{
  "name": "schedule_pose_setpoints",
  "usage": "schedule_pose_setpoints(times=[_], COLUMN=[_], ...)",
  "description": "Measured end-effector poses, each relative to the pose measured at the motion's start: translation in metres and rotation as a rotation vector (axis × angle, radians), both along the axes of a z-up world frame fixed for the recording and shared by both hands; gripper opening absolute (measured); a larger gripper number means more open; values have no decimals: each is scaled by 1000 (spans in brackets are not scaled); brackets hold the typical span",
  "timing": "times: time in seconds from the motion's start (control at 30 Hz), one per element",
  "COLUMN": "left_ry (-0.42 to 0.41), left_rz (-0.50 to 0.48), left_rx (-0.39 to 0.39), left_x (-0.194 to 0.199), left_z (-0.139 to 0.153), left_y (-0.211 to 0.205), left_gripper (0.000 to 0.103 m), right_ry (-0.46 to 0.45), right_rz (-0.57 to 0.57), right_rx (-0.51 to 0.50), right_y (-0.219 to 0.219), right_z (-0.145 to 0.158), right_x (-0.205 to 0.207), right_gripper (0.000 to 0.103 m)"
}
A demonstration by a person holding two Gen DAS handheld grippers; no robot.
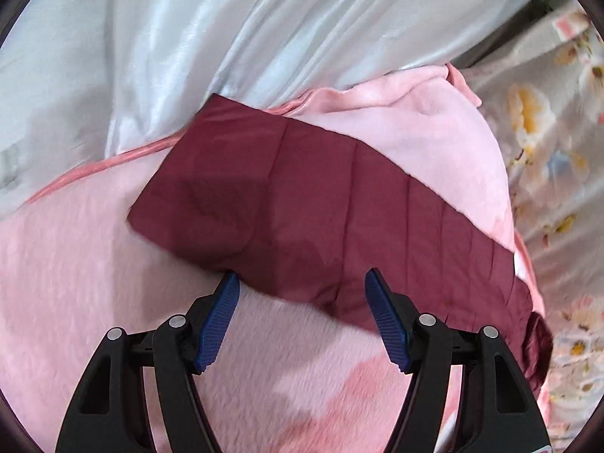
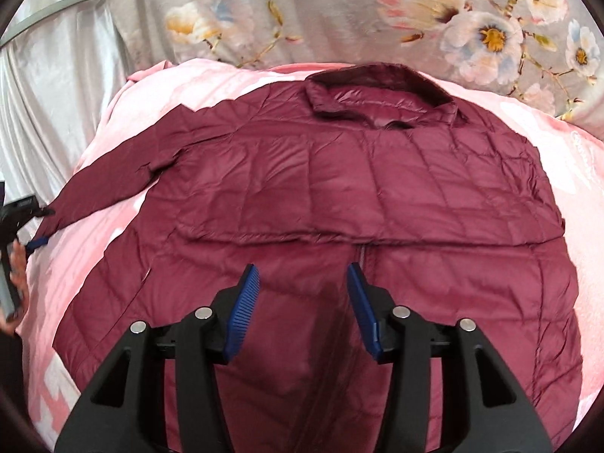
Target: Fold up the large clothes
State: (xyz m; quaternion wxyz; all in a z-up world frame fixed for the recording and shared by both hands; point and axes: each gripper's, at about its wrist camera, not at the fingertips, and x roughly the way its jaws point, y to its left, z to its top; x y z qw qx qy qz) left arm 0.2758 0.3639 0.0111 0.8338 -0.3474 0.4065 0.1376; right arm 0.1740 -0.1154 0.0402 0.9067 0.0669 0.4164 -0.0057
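Here the left gripper (image 1: 302,283) has its blue-padded fingers (image 1: 219,324) spread apart with nothing between them; they hang just over the near edge of one sleeve (image 1: 287,196) of the maroon quilted jacket (image 2: 339,196). That sleeve lies flat and stretched out across the pink fleece blanket (image 1: 94,264), its squared cuff end pointing toward the pale satin sheet (image 1: 151,37) behind it. In the left wrist view the blanket and sheet are smeared by motion blur.

The right gripper (image 2: 304,275) is likewise released, its fingers (image 2: 241,313) parted and empty, poised above the lower front of the jacket, close to the zipper line (image 2: 361,260) that runs down the middle. A horizontal fold crosses the jacket just beyond the fingertips, so the lower part seems to lie doubled over the body. The collar (image 2: 377,98) sits at the far end, standing up slightly and open. The jacket's body lies flat and spread out, filling most of the pink blanket, which covers a bed.

At the left edge of the right wrist view the sleeve reaches out toward the other gripper, where a hand (image 2: 15,264) holds its handle. Beyond the blanket lies a grey floral bedspread (image 2: 321,19), and the satin sheet drapes down at the far left.
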Motion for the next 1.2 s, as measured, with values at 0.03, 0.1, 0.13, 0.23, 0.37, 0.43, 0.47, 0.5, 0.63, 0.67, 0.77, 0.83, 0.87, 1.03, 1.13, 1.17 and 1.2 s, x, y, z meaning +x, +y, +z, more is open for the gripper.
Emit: schedule_pose_setpoints(times=[0.03,0.1,0.13,0.23,0.37,0.43,0.47,0.5,0.63,0.67,0.77,0.83,0.87,1.03,1.13,1.17,1.2], left_ry=[-3,2,4,-44,-171,-229,-263,-304,-412,-427,-430,-415,-399,-266,-246,-245,-253], left_rz=[-6,-34,-55,-116,-254,-329,-369,-421,-605,-653,-762,-842,-872,-1006,-1038,-1037,-1019], left_rx=[-11,6,27,131,280,313,322,332,338,331,314,303,293,200,210,209,201], left_x=[6,15,21,27,30,29,27,24,17,15,13,8,5,-8,-14,-14,-15], left_z=[0,1,4,26,85,112,125,141,179,184,183,171,163,100,83,83,84], left_y=[0,-6,-9,-26,-92,-127,-145,-171,-263,-289,-349,-391,-407,-469,-471,-464,-452], left_gripper=[58,12,3,0,0,0,0,0,0,0,0,1,3,53,55,60,63], right_ry=[4,7,8,10,12,11,11,12,9,7,-3,-8,-10,-21,-38,-43,-53], right_rz=[-2,-4,-7,-26,-61,-82,-89,-102,-150,-159,-201,-231,-244,-304,-297,-293,-283], right_rx=[-3,-13,-16,-12,-3,5,5,4,20,20,22,23,24,36,46,47,51], right_y=[2,4,3,-1,-17,-26,-30,-35,-59,-64,-84,-99,-105,-134,-142,-142,-142], right_z=[-1,-3,-4,-6,-6,-6,-6,-7,-5,-4,-2,0,0,2,7,8,11], right_x=[-2,-4,-5,-9,-13,-14,-14,-14,-17,-18,-23,-28,-30,-38,-37,-35,-33], right_gripper=[47,47,47,48,48,48,48,48,48,48,48,48,50,53,59,62,63])
